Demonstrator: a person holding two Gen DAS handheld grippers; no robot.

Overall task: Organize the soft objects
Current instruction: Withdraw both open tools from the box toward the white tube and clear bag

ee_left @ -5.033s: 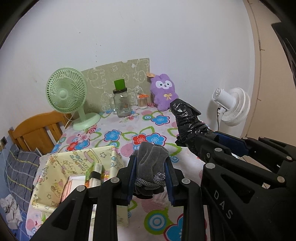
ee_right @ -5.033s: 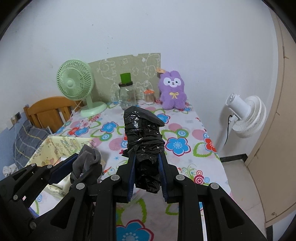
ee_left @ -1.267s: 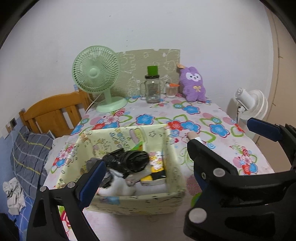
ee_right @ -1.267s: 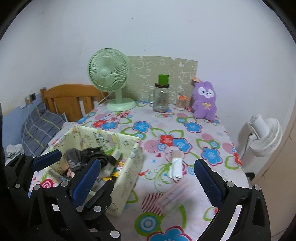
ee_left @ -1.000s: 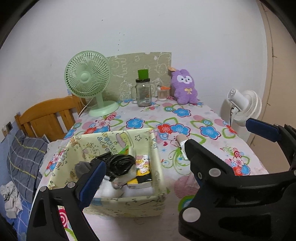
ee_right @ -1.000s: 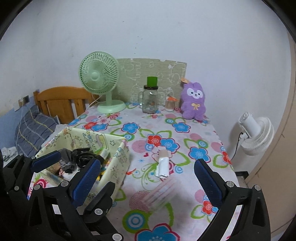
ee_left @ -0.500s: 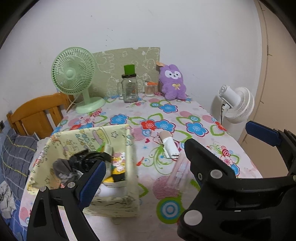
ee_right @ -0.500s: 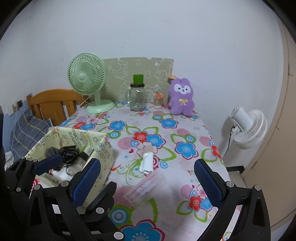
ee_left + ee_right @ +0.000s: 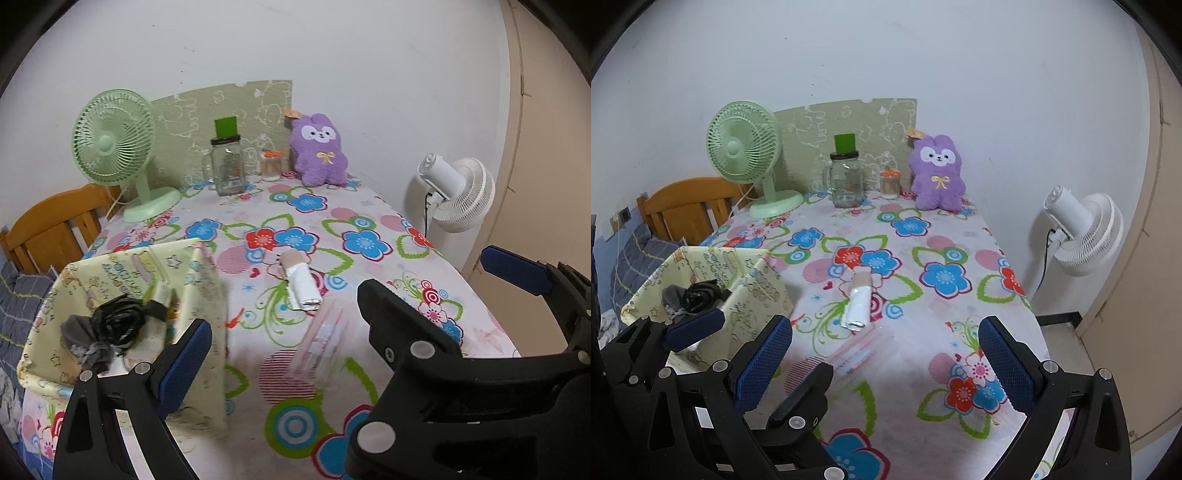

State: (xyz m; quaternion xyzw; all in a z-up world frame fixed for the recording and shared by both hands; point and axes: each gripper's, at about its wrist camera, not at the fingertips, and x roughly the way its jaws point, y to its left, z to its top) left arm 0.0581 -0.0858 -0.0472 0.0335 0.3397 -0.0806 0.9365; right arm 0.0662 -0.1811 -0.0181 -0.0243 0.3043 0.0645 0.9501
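A pale yellow fabric storage box (image 9: 207, 295) (image 9: 761, 284) stands at the table's left. In it lie a crumpled black plastic bag (image 9: 118, 321) (image 9: 700, 295) and a grey sock (image 9: 79, 332) (image 9: 670, 295). A white roll on a cardboard tube (image 9: 301, 280) (image 9: 858, 302) and a clear flat packet (image 9: 325, 339) (image 9: 860, 350) lie mid-table. A purple plush bunny (image 9: 319, 149) (image 9: 938, 173) sits at the back. My left gripper (image 9: 273, 350) is open and empty beside the box. My right gripper (image 9: 884, 365) is open and empty above the table's near part.
A green desk fan (image 9: 114, 147), a glass jar with a green lid (image 9: 227, 166) and a small toothpick jar (image 9: 271, 164) stand along the back wall. A white floor fan (image 9: 458, 192) stands off the right edge. A wooden chair (image 9: 51, 225) is at left.
Both grippers, which held the sock and black bag five seconds ago, are open and empty; those items lie in the box. Both views have shifted right, away from the box.
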